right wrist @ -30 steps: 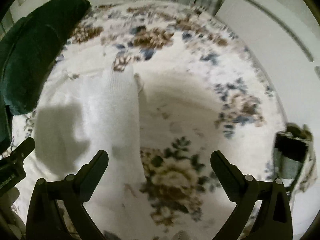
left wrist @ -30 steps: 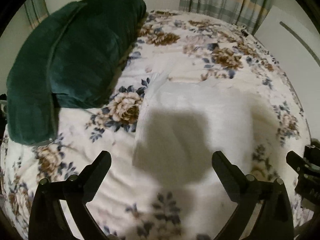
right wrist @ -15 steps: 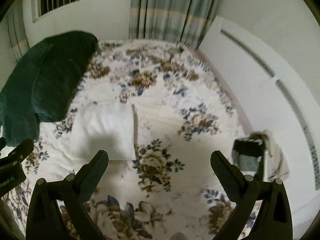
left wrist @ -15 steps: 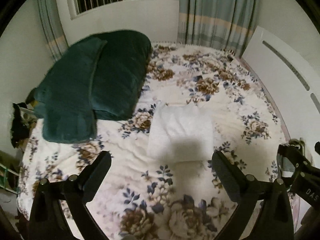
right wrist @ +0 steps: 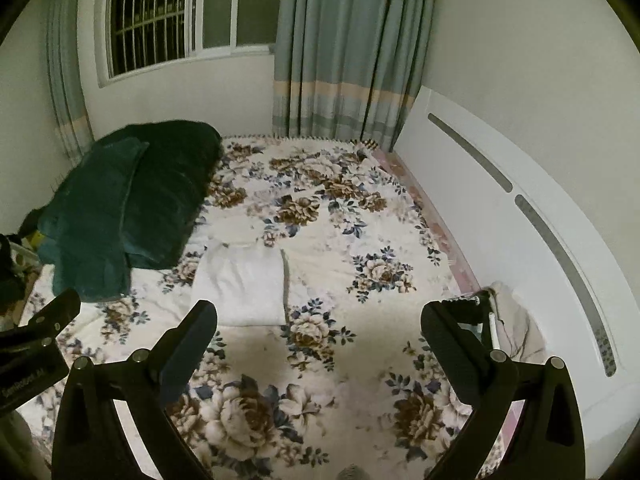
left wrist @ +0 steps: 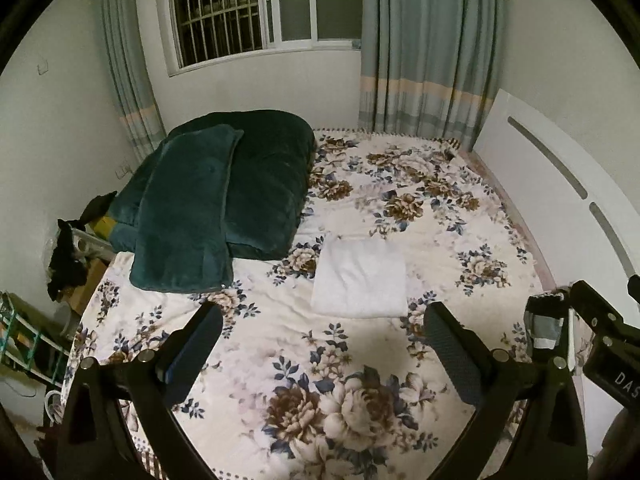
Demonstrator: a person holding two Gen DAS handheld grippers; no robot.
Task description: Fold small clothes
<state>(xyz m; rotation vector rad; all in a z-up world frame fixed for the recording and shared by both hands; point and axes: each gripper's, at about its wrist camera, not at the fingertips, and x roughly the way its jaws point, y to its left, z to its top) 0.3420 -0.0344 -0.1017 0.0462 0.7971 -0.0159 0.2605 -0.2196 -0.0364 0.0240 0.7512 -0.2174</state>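
Both the left gripper point(left wrist: 322, 330) and right gripper point(right wrist: 318, 326) hang wide open and empty above the floral bedspread point(left wrist: 360, 400). The folded white garment point(left wrist: 360, 278) lies mid-bed beside the green pillow point(left wrist: 188, 216). A careless regrasp could undo that fold.

Left claw point(left wrist: 322, 328) and right claw point(right wrist: 318, 326), seemingly empty, agape.

Dim, yellowish indoor light falls from above; the window point(left wrist: 244, 12) at 12 o'clock is dark. Soft shadows pool toward 6 o'clock. Both views are sharp, with fisheye bending and black corners.
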